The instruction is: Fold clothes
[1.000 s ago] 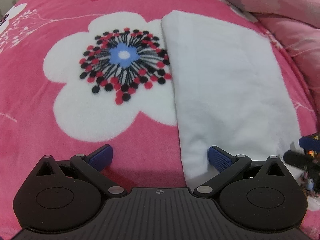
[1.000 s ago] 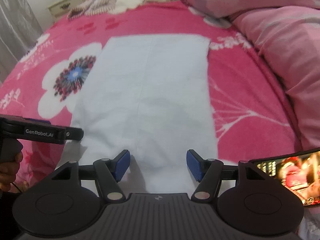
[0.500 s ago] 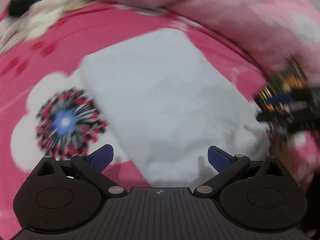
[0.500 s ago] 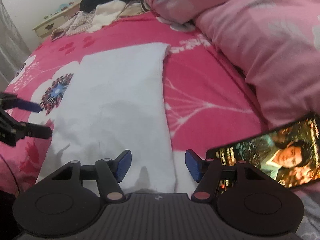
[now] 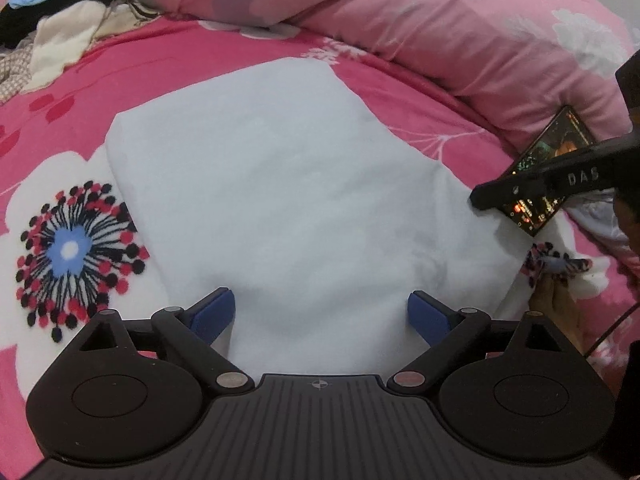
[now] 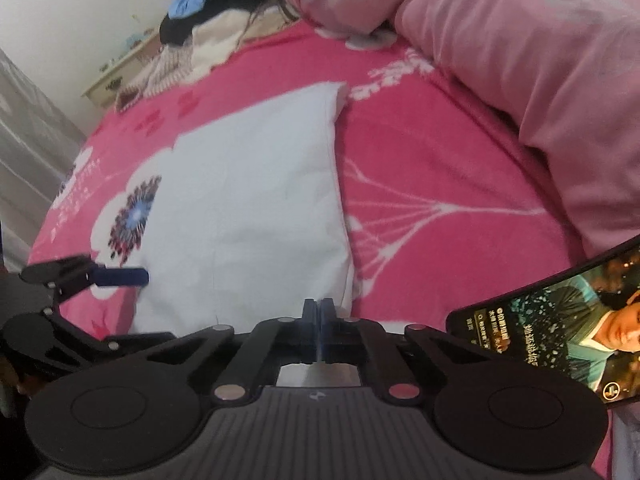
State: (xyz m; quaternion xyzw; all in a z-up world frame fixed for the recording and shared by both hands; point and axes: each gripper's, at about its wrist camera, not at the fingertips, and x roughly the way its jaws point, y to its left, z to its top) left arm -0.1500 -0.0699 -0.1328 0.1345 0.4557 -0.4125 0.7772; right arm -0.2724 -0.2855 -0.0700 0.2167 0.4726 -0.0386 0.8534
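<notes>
Down at the near right corner of the white cloth, the right gripper has just snapped closed, its blue pads pressed together; whether a fold of the cloth's near edge is caught between them cannot be told. The left gripper has its jaws wide apart, having closed only a little, and the cloth's near edge lies between its blue fingers without being pinched. That cloth is folded into a long rectangle and lies flat on the pink flowered blanket, beside a large white flower print with a blue centre. A phone with a lit screen lies on the blanket just to the right of the cloth. Behind it, a pale pink quilt is bunched up. A heap of other clothes sits at the far end of the bed.
</notes>
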